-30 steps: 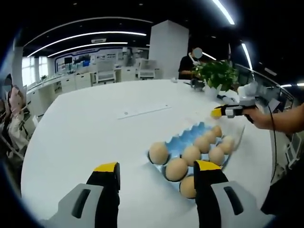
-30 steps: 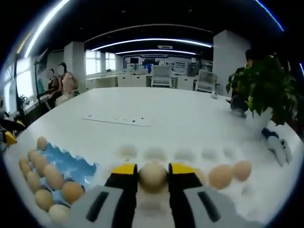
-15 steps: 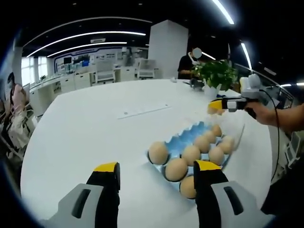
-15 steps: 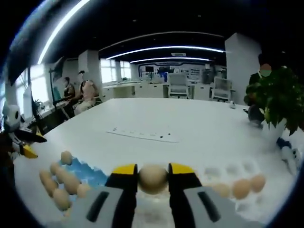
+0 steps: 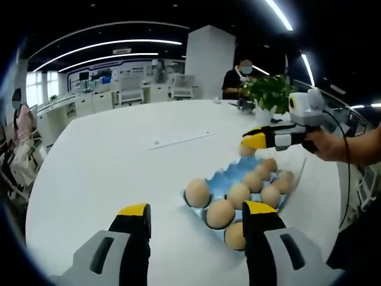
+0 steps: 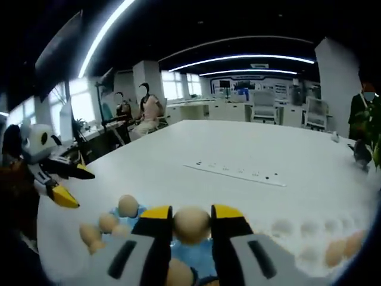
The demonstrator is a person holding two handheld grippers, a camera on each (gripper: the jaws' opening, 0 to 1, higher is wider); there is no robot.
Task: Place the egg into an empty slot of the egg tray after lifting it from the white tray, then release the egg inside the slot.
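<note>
The egg (image 6: 191, 224) is held between the fingers of the right gripper (image 6: 191, 226) above the blue egg tray (image 5: 229, 177) on the desk (image 5: 119, 161), the left gripper (image 5: 196, 217) idles wide open, and lowering into an empty slot is called for next.

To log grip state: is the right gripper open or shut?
Shut: right gripper has both yellow-tipped jaws pressed against the round beige egg.
</note>
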